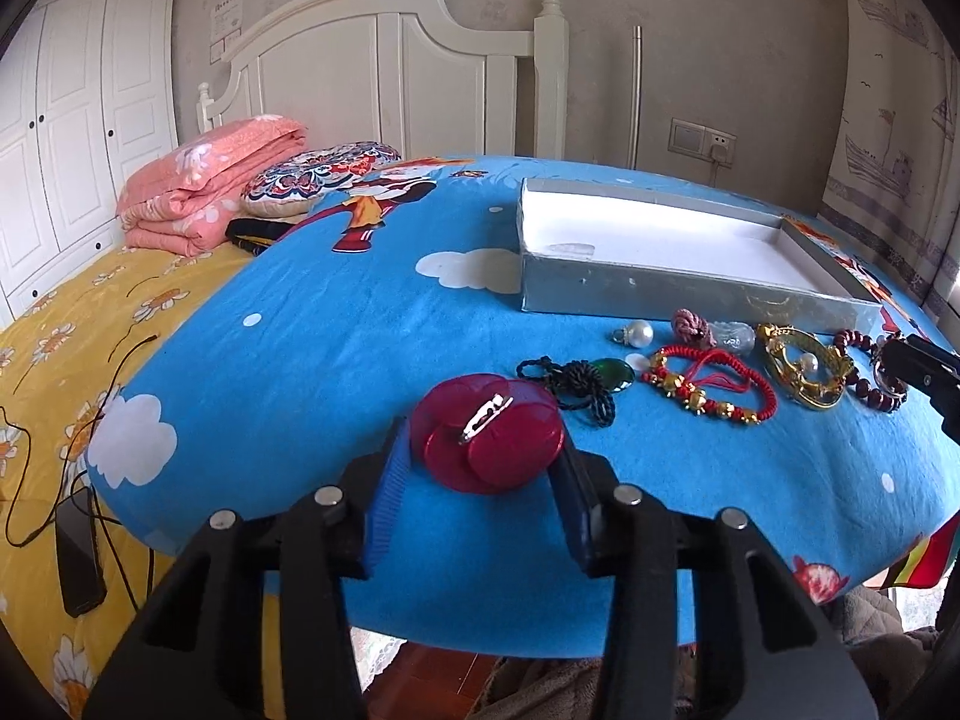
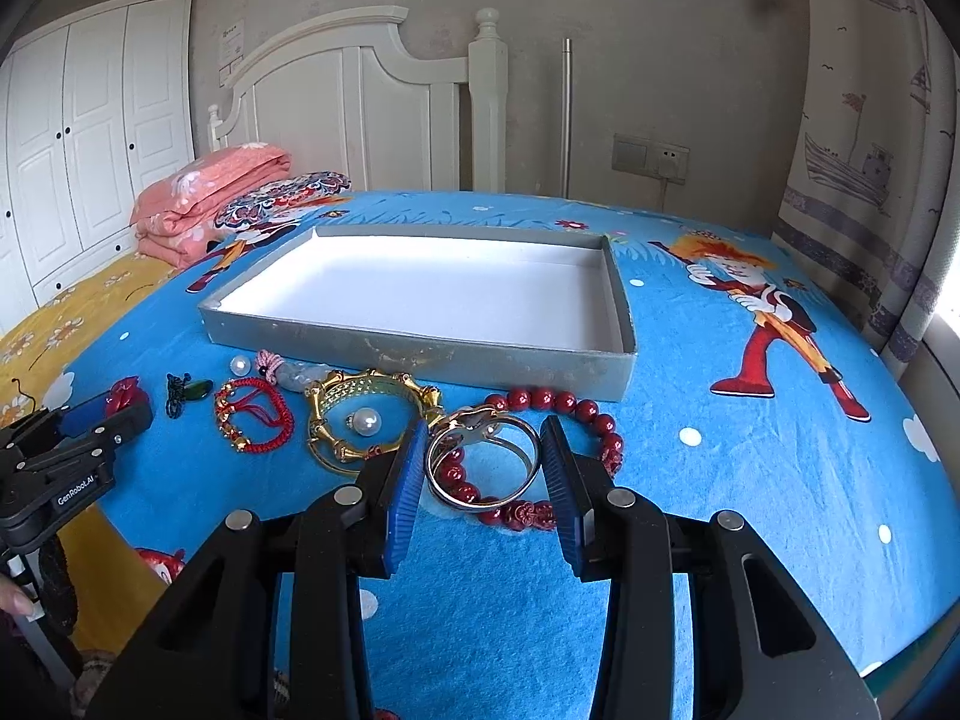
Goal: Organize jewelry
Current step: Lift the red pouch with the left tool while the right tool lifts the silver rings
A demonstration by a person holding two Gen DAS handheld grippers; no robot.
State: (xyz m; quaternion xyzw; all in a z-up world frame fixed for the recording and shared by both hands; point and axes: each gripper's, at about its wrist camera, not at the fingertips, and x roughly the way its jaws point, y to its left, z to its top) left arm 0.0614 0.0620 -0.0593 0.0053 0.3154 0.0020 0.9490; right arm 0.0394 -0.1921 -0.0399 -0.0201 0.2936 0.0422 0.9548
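The left gripper (image 1: 486, 468) brackets the flat crimson petal-shaped brooch with a silver pin clasp (image 1: 489, 435); its blue ribbed pads (image 1: 393, 468) stand at the brooch's two side edges, apparently pinching it, though firm contact at the right pad is hard to confirm; the brooch lies at the near left end of the jewelry row on the blue cartoon-print cloth (image 1: 336, 330), clasp side up, the clasp running diagonally across the gap. The right gripper (image 2: 486, 468) straddles the silver metal bangle (image 2: 483, 459), which rests on the dark red bead bracelet (image 2: 558, 408); the pads stand just outside the bangle's rim, partly spread, and no pressing is visible. The shallow grey cardboard tray with a white floor (image 2: 420, 360) lies directly beyond both grippers, empty as far as shown; the right gripper is the nearer. The gold bangle (image 2: 336, 414) is partly covered by the right gripper's left finger; the tray's near inner wall is hidden in both views.
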